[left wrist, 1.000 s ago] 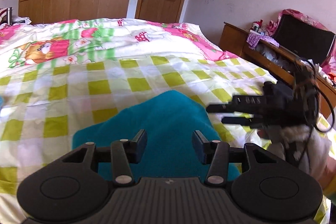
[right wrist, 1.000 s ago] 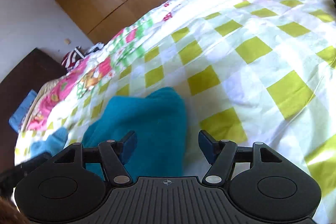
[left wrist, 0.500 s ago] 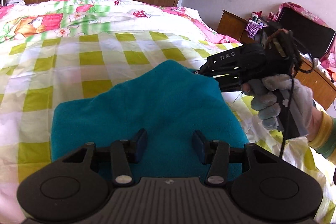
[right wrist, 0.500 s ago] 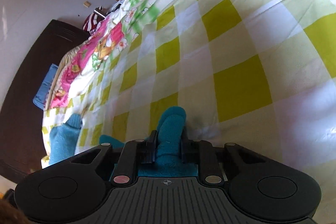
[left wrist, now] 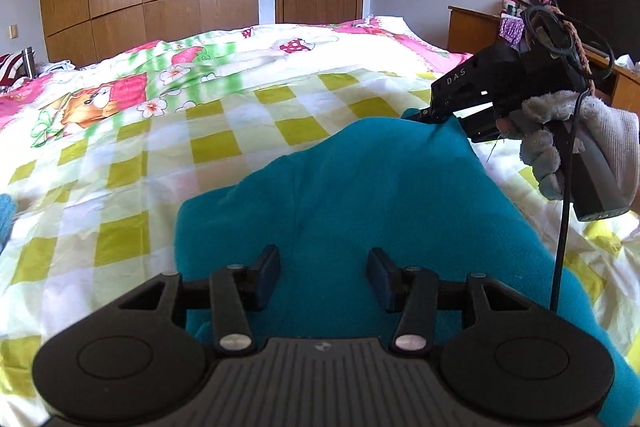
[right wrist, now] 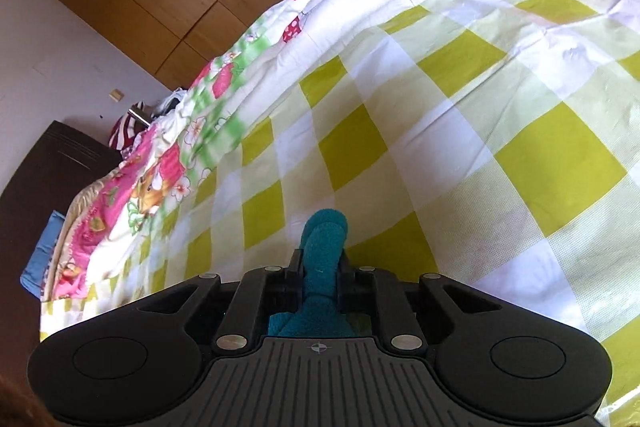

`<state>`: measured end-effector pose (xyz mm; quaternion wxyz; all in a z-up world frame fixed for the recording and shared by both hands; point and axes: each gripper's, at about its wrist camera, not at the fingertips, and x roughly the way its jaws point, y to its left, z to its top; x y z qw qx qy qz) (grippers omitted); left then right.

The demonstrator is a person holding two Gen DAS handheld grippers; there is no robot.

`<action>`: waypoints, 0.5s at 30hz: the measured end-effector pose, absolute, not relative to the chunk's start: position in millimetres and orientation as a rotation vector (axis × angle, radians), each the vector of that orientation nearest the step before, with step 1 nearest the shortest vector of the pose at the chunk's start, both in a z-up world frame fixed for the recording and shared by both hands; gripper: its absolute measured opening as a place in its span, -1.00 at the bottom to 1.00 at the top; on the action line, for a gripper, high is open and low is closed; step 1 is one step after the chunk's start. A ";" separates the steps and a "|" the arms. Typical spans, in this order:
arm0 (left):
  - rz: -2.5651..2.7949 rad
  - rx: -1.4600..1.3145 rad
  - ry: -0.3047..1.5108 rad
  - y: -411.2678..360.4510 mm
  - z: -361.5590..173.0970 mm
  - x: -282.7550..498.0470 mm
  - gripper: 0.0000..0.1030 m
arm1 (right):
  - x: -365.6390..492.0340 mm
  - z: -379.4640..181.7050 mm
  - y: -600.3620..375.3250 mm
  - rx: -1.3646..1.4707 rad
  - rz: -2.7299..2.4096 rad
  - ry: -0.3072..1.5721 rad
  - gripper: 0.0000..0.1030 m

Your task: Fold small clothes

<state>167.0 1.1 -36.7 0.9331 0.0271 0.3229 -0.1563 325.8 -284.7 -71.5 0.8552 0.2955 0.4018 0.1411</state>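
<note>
so we have the teal fleece garment lying on the checked bedspread, and it stretches away from us toward its far right corner. the right gripper has just been closing and now pinches that far corner; in its own view a roll of teal cloth sits squeezed between the fingers. the left gripper hangs right over the near edge, its fingers about half open on either side of the cloth and, as far as we can tell, not pressing on it. we judge the near edge is the left hand's to take, since it lies directly below those fingers, while the gloved hand holds the far end.
</note>
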 end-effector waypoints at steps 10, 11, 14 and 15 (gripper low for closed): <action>-0.459 -0.034 0.582 -8.1 5.6 184.0 0.19 | 205.7 -18.8 -311.3 0.577 0.311 0.772 -0.02; -0.482 -0.036 0.583 -17.3 4.7 192.0 0.20 | 186.6 -21.3 -311.9 0.600 0.337 0.807 0.03; -0.479 -0.016 0.659 -46.6 -17.7 219.9 0.20 | 136.6 -40.8 -296.6 0.619 0.388 0.948 0.02; -0.439 0.022 0.700 -55.0 -30.5 227.8 0.20 | 123.3 -49.6 -286.6 0.606 0.397 0.990 -0.06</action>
